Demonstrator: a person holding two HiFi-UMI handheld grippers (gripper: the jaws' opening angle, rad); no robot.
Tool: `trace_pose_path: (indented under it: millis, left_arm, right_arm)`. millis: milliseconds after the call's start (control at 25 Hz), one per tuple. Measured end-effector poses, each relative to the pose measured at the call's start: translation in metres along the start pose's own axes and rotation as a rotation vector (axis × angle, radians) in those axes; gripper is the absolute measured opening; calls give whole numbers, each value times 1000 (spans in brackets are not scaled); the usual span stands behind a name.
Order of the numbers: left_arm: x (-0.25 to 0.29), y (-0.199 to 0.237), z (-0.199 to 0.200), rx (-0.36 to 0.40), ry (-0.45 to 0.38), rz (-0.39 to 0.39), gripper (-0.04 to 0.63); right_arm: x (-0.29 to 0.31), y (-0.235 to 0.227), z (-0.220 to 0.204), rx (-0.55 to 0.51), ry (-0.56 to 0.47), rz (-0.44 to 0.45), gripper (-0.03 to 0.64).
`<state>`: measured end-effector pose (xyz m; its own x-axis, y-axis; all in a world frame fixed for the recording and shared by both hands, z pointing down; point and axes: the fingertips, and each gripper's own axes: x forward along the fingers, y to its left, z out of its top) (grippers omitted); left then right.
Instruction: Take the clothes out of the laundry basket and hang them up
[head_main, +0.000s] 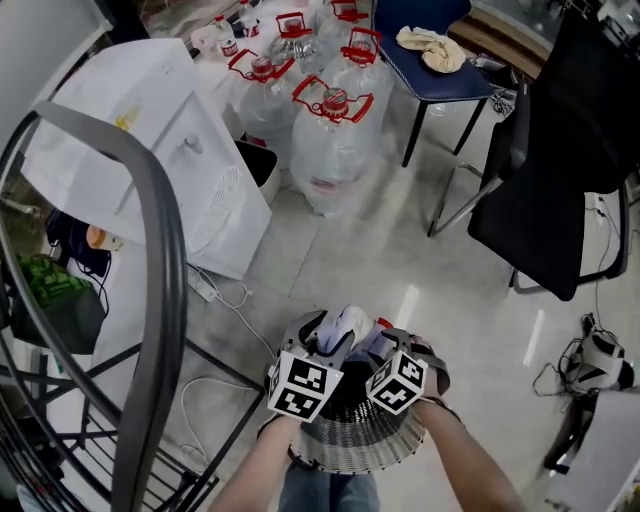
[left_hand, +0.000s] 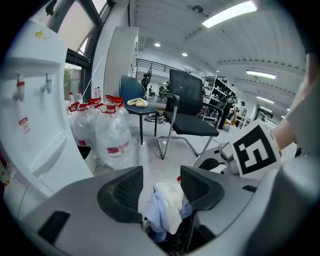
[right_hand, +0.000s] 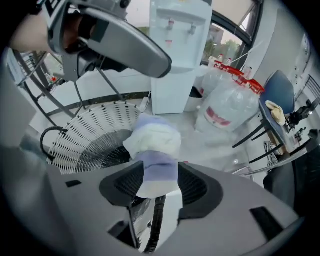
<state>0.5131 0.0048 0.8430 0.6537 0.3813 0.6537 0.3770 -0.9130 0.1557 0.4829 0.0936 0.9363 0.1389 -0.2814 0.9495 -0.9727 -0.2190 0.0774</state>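
The white and lilac garment (head_main: 345, 325) hangs bunched just above the laundry basket (head_main: 350, 452). My right gripper (right_hand: 160, 182) is clamped on it, and the cloth (right_hand: 155, 150) fills the gap between those jaws. My left gripper (left_hand: 161, 187) has its jaws apart around the same cloth (left_hand: 165, 205), which touches one pad with a small gap at the other. Past the basket stand water jugs (head_main: 330, 140) beside a white water dispenser (head_main: 170, 150).
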Motion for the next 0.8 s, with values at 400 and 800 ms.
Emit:
trace_pose_path:
  millis: [400,800]
  left_arm:
    - [-2,-3,-3,-5,9,-9,242]
    - [-11,-11,2,7,3,-10,242]
  right_arm:
    - [11,3,-11,-163,131,10,75]
    - [-16,9,-2,-150,10,-35,35]
